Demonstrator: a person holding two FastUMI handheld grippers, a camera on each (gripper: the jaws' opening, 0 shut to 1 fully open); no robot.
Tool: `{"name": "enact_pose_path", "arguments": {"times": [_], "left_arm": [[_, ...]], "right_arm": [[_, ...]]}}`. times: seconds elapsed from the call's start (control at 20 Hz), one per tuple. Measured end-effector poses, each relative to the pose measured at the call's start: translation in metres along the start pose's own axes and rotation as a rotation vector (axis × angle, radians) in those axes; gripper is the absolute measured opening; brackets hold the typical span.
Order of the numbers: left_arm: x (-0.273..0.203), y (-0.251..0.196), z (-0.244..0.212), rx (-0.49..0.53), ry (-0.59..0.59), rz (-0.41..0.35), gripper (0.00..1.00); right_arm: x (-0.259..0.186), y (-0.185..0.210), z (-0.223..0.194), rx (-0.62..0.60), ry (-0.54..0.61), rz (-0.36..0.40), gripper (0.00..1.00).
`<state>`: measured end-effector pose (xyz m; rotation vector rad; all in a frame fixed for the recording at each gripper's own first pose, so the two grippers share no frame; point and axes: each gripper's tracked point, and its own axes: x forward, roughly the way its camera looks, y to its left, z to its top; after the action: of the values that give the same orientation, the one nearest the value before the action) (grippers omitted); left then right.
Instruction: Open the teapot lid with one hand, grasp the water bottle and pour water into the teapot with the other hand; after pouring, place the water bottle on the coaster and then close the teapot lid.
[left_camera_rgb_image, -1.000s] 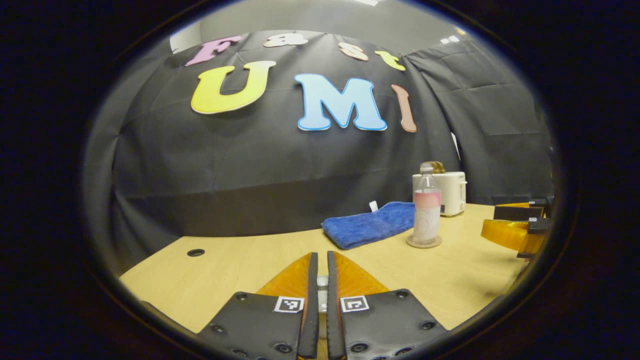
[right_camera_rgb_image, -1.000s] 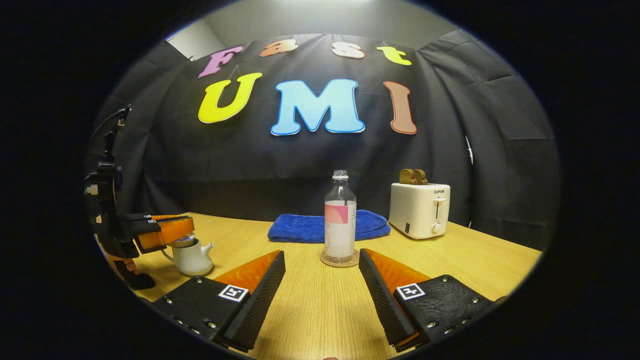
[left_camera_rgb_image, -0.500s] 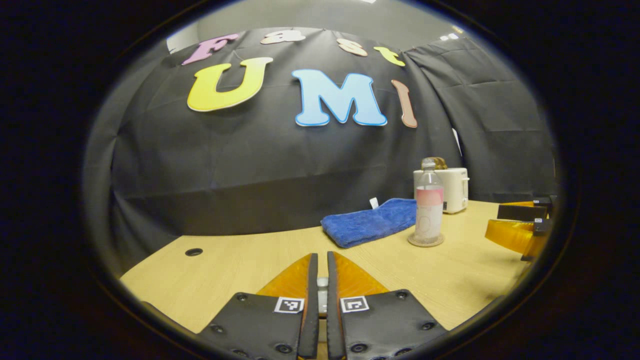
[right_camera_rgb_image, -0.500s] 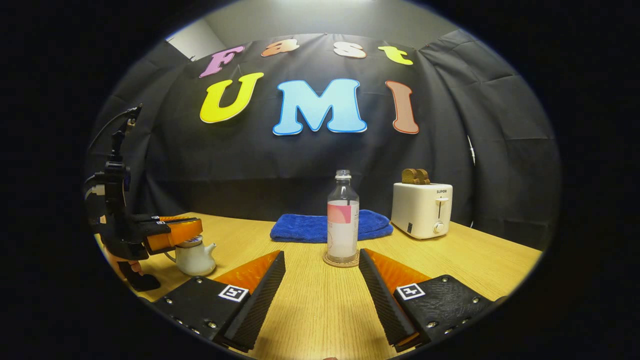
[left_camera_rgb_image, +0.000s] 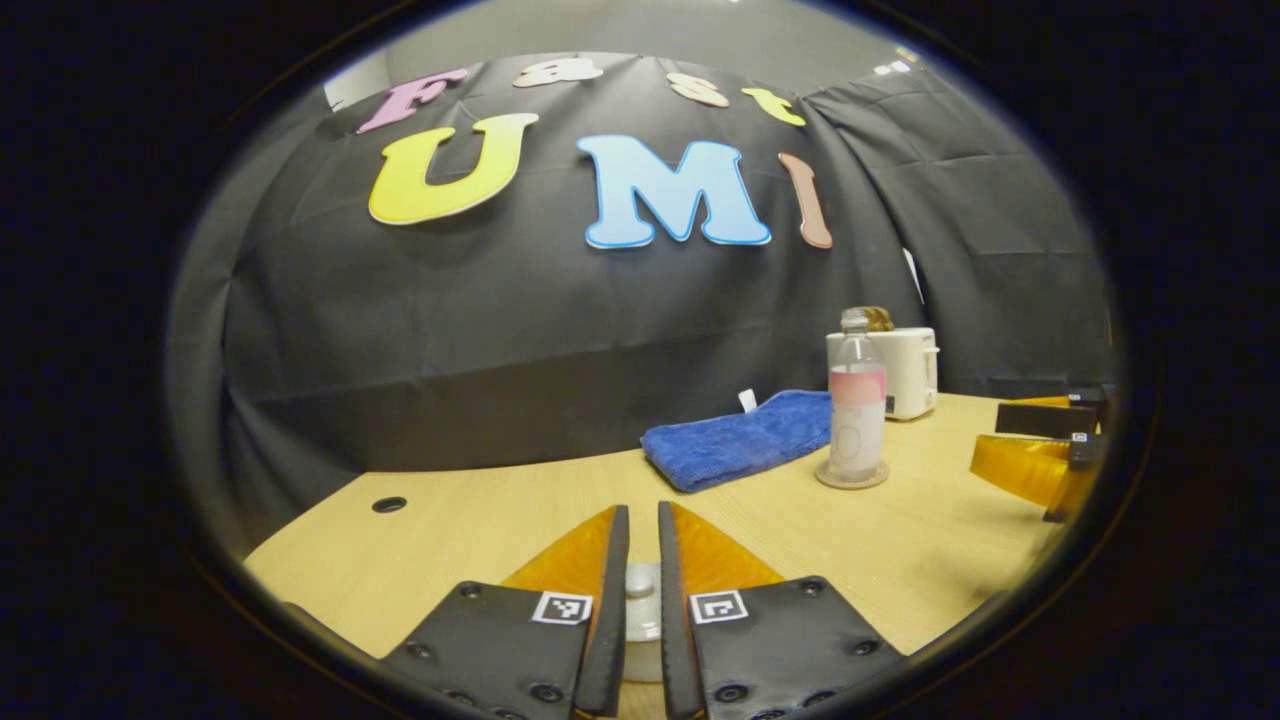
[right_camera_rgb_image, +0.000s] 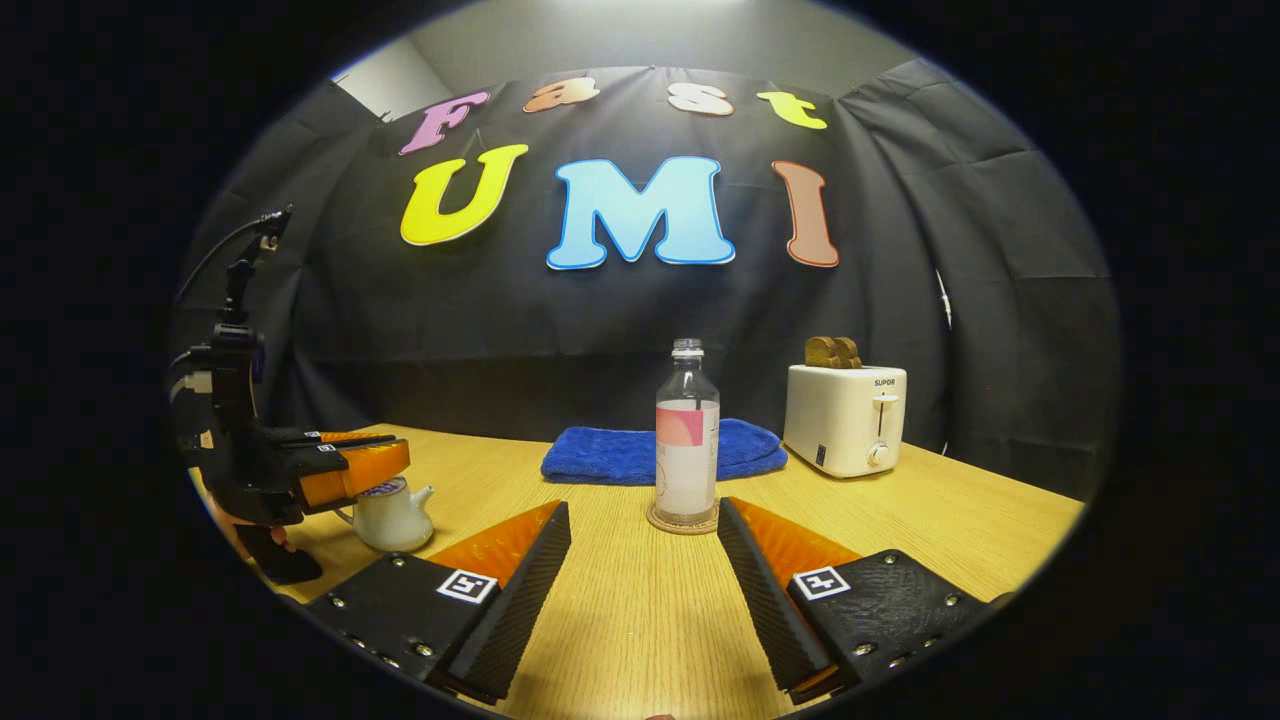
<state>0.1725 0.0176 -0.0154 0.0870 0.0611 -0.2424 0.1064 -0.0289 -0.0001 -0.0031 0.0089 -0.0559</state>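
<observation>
Lifted since the earlier frame, left gripper (left_camera_rgb_image: 634, 590) pinches lid (left_camera_rgb_image: 640, 620); right gripper (right_camera_rgb_image: 640, 560) gapes wide before bottle (right_camera_rgb_image: 686, 440). Narrow knob could slip.

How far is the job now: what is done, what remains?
Water bottle stands on the coaster; right gripper is open before it. Left gripper grips the lid at the teapot. Whether water was poured I cannot tell; if so, only releasing the lid remains.
</observation>
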Motion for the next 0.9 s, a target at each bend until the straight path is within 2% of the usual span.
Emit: {"name": "enact_pose_path", "arguments": {"times": [0.35, 0.4, 0.5, 0.55, 0.65, 0.75, 0.8, 0.9], "left_arm": [[-0.018, 0.001, 0.004, -0.021, -0.036, 0.037, 0.24], [-0.025, 0.003, 0.007, -0.025, -0.050, 0.053, 0.40], [-0.037, 0.005, 0.008, -0.043, -0.060, 0.077, 0.26], [-0.043, 0.003, 0.007, -0.054, -0.060, 0.084, 0.33], [-0.054, 0.000, 0.008, -0.071, -0.073, 0.100, 0.33], [-0.062, -0.004, 0.008, -0.071, -0.075, 0.114, 0.41], [-0.065, -0.007, 0.007, -0.084, -0.074, 0.113, 0.26], [-0.072, -0.011, 0.008, -0.087, -0.073, 0.123, 0.40]], "right_arm": [[-0.001, 0.000, 0.000, -0.003, -0.006, 0.004, 0.92], [-0.003, 0.001, 0.000, -0.002, -0.007, 0.005, 0.92], [-0.007, 0.002, 0.001, -0.002, -0.007, 0.008, 0.92], [-0.011, 0.003, 0.000, -0.002, -0.008, 0.009, 0.92], [-0.018, 0.005, 0.000, -0.002, -0.009, 0.013, 0.92], [-0.023, 0.006, 0.000, -0.002, -0.008, 0.017, 0.92], [-0.026, 0.006, 0.000, -0.002, -0.008, 0.017, 0.93], [-0.032, 0.007, 0.000, -0.002, -0.008, 0.021, 0.92]]}}
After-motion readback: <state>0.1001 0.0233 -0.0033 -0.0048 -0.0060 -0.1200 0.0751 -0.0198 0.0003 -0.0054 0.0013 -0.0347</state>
